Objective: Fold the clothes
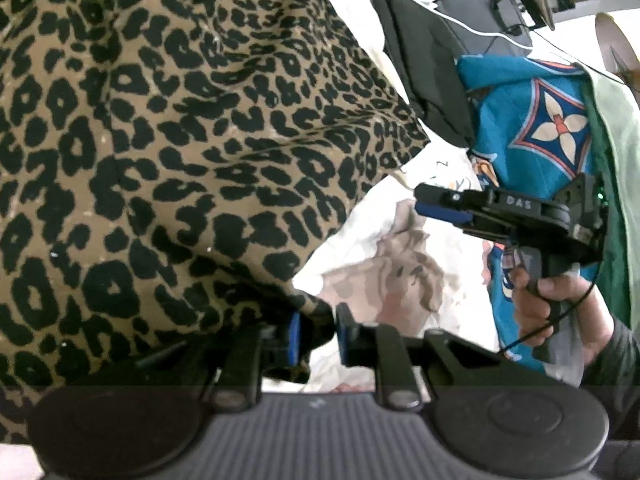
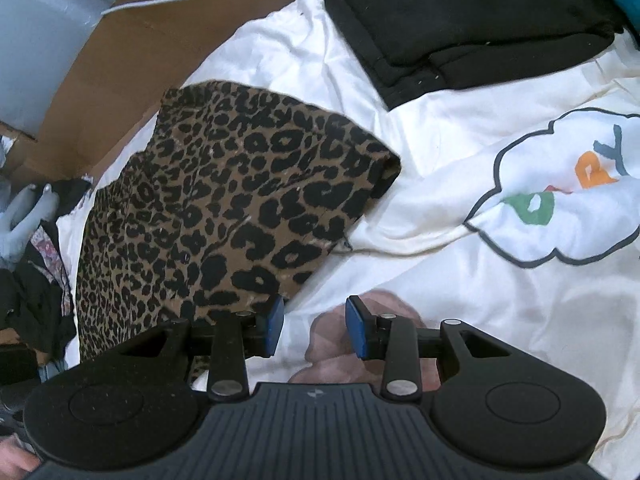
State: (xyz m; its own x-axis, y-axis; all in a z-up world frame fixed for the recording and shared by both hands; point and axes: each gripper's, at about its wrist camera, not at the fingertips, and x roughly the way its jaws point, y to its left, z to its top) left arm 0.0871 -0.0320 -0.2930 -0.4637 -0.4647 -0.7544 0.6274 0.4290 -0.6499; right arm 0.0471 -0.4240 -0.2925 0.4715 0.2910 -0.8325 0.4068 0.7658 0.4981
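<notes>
The leopard-print garment (image 2: 224, 208) is spread over a white bedsheet (image 2: 460, 280), with its long axis running from the lower left of the right wrist view up to a folded-over corner at the upper right. A folded black garment (image 2: 472, 28) lies well apart from it, further up the sheet.

The left gripper (image 1: 316, 336) is seen closed on a bunched edge of the leopard cloth: a dark fold of the fabric is pinched between the two blue pads, and the rest of the garment is draped up and away to the left of the jaws, filling most of that view.

The right gripper (image 2: 314, 330) is held with its jaws partly apart and nothing between them; only bare sheet is visible in the gap. The near edge of the leopard cloth lies just to the left of the left-hand pad, touching or almost touching it from the outside, so the cloth is beside the jaws rather than inside them. In the left wrist view the same right gripper (image 1: 424, 204) is seen pointing toward the garment's free edge, held by a hand (image 1: 540, 300).

The coming move is judged to depend on that sideways offset: a short shift toward the cloth edge would be needed before the right jaws could close on it.
</notes>
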